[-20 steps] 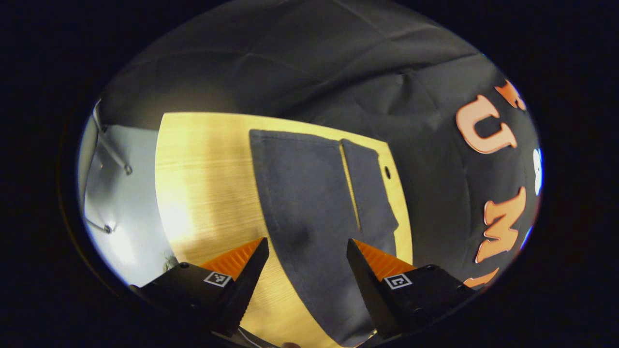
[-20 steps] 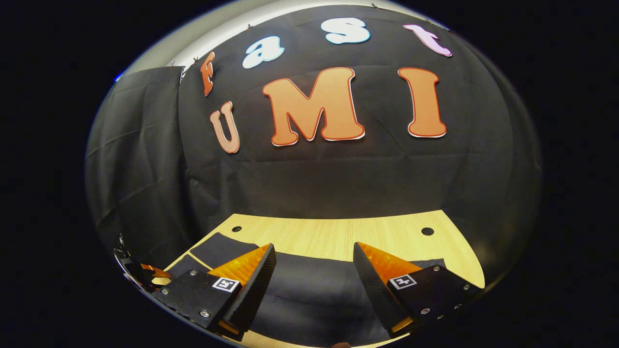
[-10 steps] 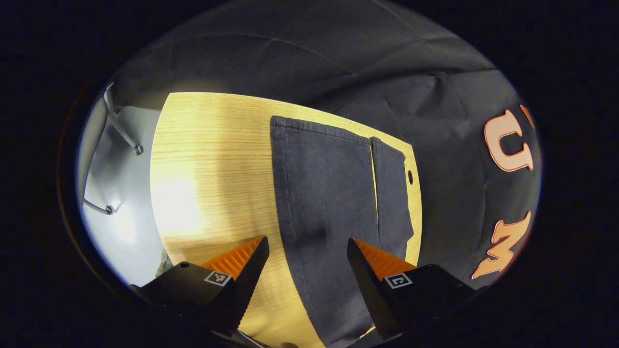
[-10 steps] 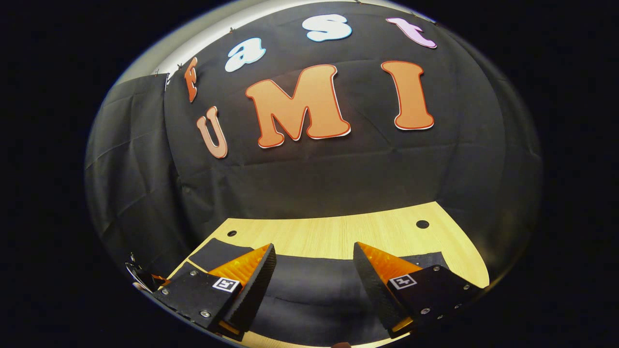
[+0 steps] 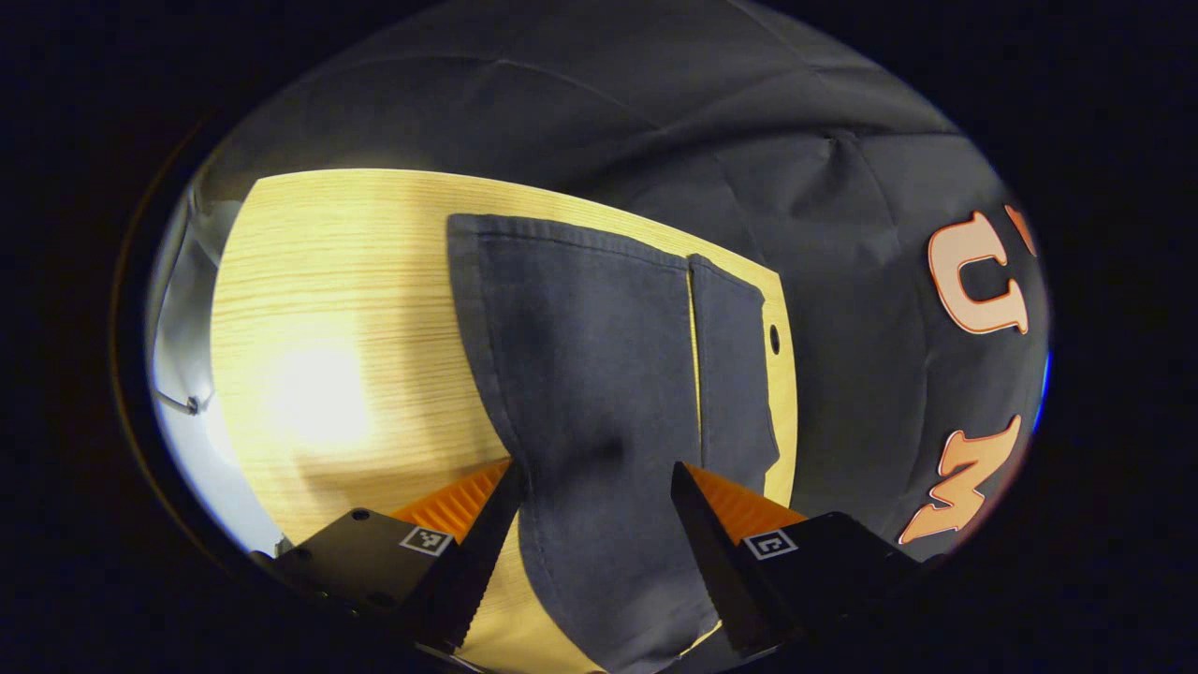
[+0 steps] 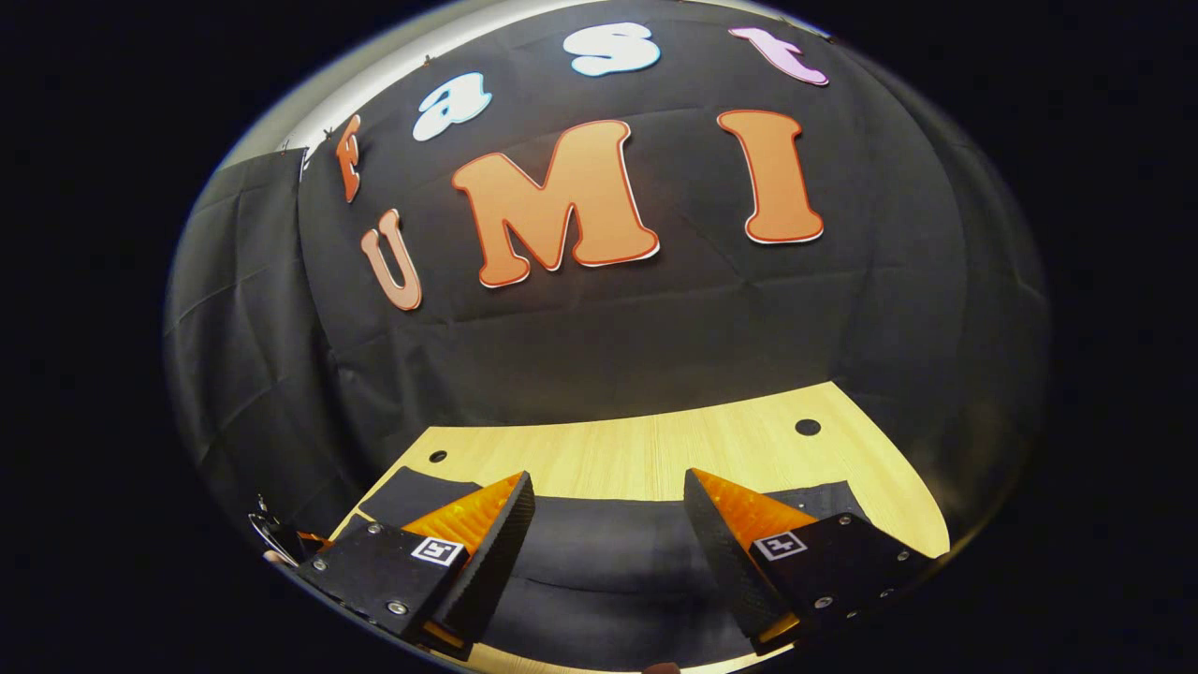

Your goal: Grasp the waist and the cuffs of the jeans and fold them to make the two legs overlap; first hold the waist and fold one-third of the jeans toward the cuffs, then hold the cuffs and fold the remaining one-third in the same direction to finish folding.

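Since half a second ago I have shifted the left gripper (image 5: 591, 477) sideways, so the dark grey denim jeans (image 5: 599, 374) now sit centred between its fingers, which stand apart, clamping nothing. The jeans lie flat on the light wooden surface (image 5: 346, 309), legs side by side, cuffs toward the far edge. The right gripper (image 6: 606, 487) hovers over the jeans (image 6: 599, 571), fingers apart.
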